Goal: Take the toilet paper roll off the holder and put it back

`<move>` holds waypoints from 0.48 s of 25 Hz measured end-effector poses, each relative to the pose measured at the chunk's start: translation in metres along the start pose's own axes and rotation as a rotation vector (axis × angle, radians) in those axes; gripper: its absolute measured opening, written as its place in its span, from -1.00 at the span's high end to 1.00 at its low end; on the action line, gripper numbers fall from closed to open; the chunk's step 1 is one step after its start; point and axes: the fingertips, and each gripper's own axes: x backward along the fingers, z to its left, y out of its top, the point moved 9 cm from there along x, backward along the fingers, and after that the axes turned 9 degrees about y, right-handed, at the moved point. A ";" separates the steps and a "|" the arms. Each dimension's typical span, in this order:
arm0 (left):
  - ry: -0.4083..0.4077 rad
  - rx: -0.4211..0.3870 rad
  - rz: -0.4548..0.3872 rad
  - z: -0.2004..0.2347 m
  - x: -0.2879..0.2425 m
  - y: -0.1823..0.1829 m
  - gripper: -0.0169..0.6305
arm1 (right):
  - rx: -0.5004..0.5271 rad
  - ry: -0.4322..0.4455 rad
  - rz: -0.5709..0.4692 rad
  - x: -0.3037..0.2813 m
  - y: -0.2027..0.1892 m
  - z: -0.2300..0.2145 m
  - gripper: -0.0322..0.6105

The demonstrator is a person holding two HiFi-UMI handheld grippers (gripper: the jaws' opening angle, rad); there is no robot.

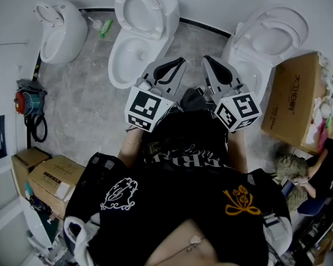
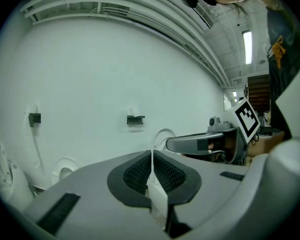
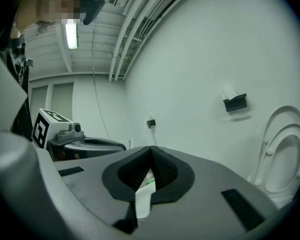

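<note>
Both grippers are held close to the person's body, pointing at the wall over the toilets. My left gripper is shut with nothing between its pads. My right gripper is also shut and empty, and each shows from the side in the other's view. Small black holders are fixed to the white wall: two in the left gripper view and two in the right gripper view. A faint pale shape sits above some of them; I cannot tell whether it is a paper roll.
Three white toilets stand on the grey floor along the wall. A big cardboard box is at the right, smaller boxes at the left. A green bottle lies by the wall. Another person sits at the far right.
</note>
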 end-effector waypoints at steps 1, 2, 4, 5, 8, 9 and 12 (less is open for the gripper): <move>-0.003 0.000 -0.001 -0.001 -0.001 0.000 0.87 | 0.001 -0.002 0.000 0.001 0.000 0.000 0.87; -0.006 -0.001 -0.001 -0.002 -0.001 0.000 0.87 | 0.003 -0.004 0.000 0.001 0.001 -0.001 0.87; -0.012 -0.004 -0.002 -0.003 -0.002 0.000 0.87 | 0.004 -0.007 -0.001 0.003 0.001 -0.001 0.87; -0.014 -0.006 -0.002 -0.004 -0.002 0.000 0.87 | 0.005 -0.009 -0.002 0.004 0.001 -0.001 0.87; -0.018 -0.006 -0.004 -0.006 -0.002 0.000 0.87 | 0.006 -0.011 -0.001 0.006 0.001 -0.001 0.87; -0.019 -0.005 -0.004 -0.007 -0.002 0.000 0.87 | 0.006 -0.012 0.000 0.006 0.001 -0.001 0.87; -0.020 -0.004 -0.005 -0.007 -0.002 0.001 0.87 | 0.005 -0.014 0.000 0.006 0.002 -0.001 0.87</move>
